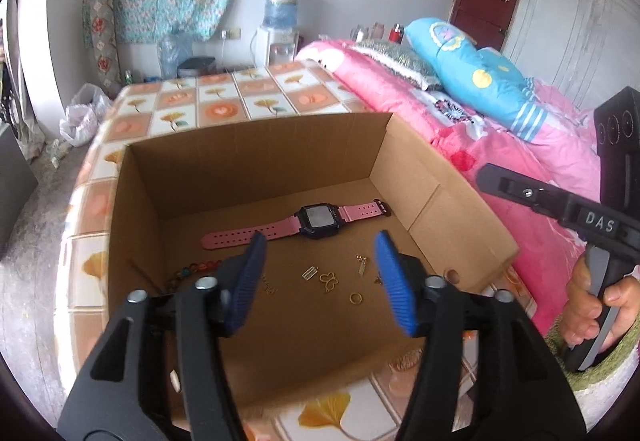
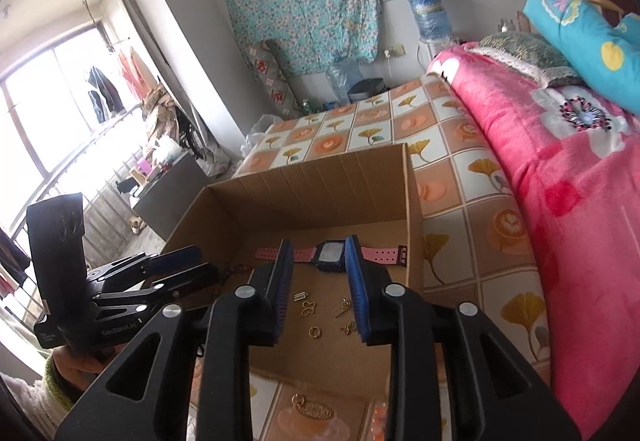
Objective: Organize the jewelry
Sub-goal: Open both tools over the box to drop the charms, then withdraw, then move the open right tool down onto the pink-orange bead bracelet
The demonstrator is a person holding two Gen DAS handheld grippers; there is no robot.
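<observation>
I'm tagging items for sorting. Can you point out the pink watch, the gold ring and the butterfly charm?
pink watch [image 1: 319, 218], left wrist view, on its dark face.
gold ring [image 1: 355, 298], left wrist view, on its band.
butterfly charm [image 1: 329, 281], left wrist view, on its wings.

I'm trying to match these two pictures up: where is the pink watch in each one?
Left wrist view: pink watch lies mid-frame on the cardboard box floor, beyond the blue fingertips.
Right wrist view: pink watch lies mid-frame, framed between the fingertips.
Shared landmark: the gold ring nearer the camera.

Both wrist views close above the shared cardboard box.
</observation>
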